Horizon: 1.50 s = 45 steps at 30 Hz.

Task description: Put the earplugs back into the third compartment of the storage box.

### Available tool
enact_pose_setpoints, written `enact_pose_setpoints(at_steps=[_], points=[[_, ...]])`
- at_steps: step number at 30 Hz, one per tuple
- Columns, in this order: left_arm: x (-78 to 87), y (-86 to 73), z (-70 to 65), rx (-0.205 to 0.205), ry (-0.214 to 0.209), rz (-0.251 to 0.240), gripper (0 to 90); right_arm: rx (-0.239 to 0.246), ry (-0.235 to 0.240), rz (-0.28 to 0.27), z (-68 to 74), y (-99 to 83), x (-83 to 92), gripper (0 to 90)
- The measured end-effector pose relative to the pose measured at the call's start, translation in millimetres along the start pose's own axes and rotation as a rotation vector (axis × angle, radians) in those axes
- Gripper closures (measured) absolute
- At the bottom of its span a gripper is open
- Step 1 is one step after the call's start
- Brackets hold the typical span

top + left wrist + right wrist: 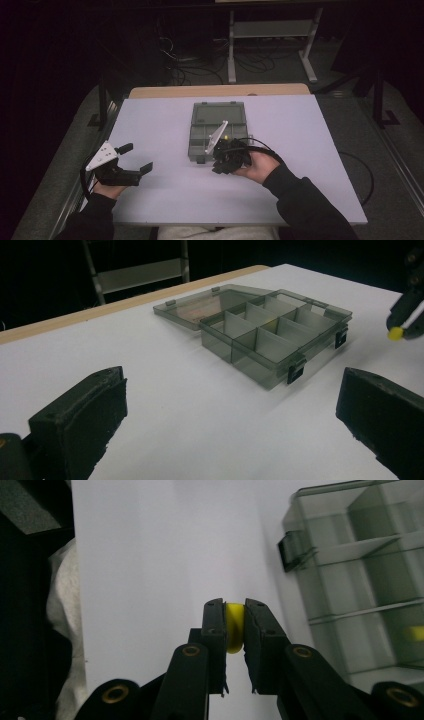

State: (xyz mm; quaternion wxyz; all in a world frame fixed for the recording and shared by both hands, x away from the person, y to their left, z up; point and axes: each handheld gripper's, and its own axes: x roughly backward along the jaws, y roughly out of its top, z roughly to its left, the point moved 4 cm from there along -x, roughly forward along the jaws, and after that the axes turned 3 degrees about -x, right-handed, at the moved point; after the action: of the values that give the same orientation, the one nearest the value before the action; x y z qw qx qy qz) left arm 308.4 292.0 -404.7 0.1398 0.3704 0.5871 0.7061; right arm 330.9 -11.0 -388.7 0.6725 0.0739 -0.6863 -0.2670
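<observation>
a small yellow piece (234, 627) is sitting pinched between the jaws of the right gripper (234, 625), which are clamping on it from both sides, just off the near right corner of the compartment box (218, 131) and above the white table (300, 175). the box is a smoky see-through organizer lying around the middle of the table with its lid (200, 305) flipped open flat on the far side, dividers showing inside. another bit of yellow (415, 633) is showing through the wall of one compartment, too blurry to say more. the left gripper (134, 157) is hovering over near the left edge, well apart from the box, jaws spread wide and holding nothing.
</observation>
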Motion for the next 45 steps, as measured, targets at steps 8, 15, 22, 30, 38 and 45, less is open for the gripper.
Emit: enact_pose_setpoints(at_steps=[8,15,22,30,38,45], points=[[0.0,0.0,0.1,0.001,-0.002,-0.001,0.0,-0.026,-0.016,-0.024,-16.9,8.1,14.4,78.5],[0.0,0.0,0.0,0.001,-0.002,0.0,0.0,-0.055,-0.035,-0.026,-33.3,11.9,21.1,78.5],[-0.1,-0.1,0.2,0.001,-0.004,-0.001,0.0,-0.086,-0.052,-0.034,-50.3,13.6,25.1,78.5],[0.0,-0.1,0.4,0.002,-0.004,-0.001,0.0,-0.131,-0.078,-0.016,-72.1,9.1,19.1,78.5],[-0.1,-0.2,0.4,0.002,-0.004,0.0,0.0,-0.172,-0.118,-0.025,-94.2,3.8,14.1,78.5],[-0.3,-0.3,0.5,0.003,-0.005,0.001,0.0,-0.214,-0.132,-0.052,-111.6,0.3,8.4,78.5]])
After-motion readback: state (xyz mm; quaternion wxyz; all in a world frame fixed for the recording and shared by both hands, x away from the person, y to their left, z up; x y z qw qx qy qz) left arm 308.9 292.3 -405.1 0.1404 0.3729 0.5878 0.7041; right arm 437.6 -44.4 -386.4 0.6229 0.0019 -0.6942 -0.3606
